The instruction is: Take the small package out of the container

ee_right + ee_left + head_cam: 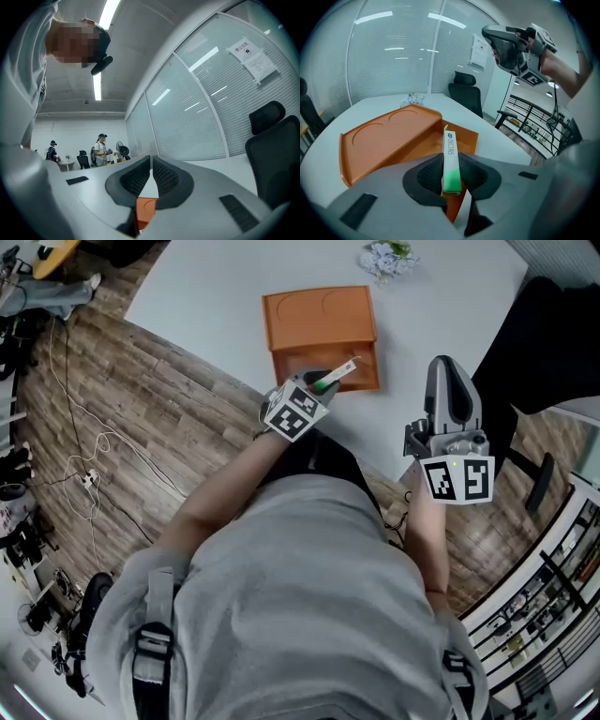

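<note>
Over the orange container (319,320) near the surface's (206,287) front edge, the left gripper (451,180) pinches the small package (450,154) by its green end; the lift-out looks under way. Next it likely needs carrying aside onto bare surface, while the right gripper (151,174) hangs closed on nothing.

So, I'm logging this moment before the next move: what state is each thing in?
orange container: flat on the white table, front compartment open.
small package: clamped at its green end, over that compartment.
left gripper: fingers shut on the small package.
right gripper: fingers together, empty, held aloft.
</note>
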Tool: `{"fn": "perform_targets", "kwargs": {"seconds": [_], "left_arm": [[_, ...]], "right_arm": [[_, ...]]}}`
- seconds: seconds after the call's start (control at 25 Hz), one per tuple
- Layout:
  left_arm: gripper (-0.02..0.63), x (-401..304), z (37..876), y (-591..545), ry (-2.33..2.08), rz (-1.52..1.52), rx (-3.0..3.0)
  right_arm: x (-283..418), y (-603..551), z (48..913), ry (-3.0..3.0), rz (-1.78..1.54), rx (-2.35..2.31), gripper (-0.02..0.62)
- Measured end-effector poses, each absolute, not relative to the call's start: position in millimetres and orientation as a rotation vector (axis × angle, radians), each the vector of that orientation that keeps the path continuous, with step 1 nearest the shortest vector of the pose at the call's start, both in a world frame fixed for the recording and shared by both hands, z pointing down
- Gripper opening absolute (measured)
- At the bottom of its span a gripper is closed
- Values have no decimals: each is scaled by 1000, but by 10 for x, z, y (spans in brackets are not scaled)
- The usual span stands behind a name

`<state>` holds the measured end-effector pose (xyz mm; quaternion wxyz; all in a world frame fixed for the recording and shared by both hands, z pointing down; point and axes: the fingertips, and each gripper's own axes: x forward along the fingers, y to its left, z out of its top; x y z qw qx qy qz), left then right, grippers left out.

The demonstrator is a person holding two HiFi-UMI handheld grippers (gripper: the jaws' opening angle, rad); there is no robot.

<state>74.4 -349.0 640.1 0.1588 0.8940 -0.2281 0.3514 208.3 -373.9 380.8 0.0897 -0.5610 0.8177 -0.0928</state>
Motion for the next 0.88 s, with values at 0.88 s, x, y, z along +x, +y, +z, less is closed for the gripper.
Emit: {"fn": "perform_targets", "kwargs": {"seconds": [0.88], "left_arm": [[100,236,3673,-3845,-1175,205,2905]], "right_arm": [[2122,-3492,3021,2368,-16,-1707,51]]}}
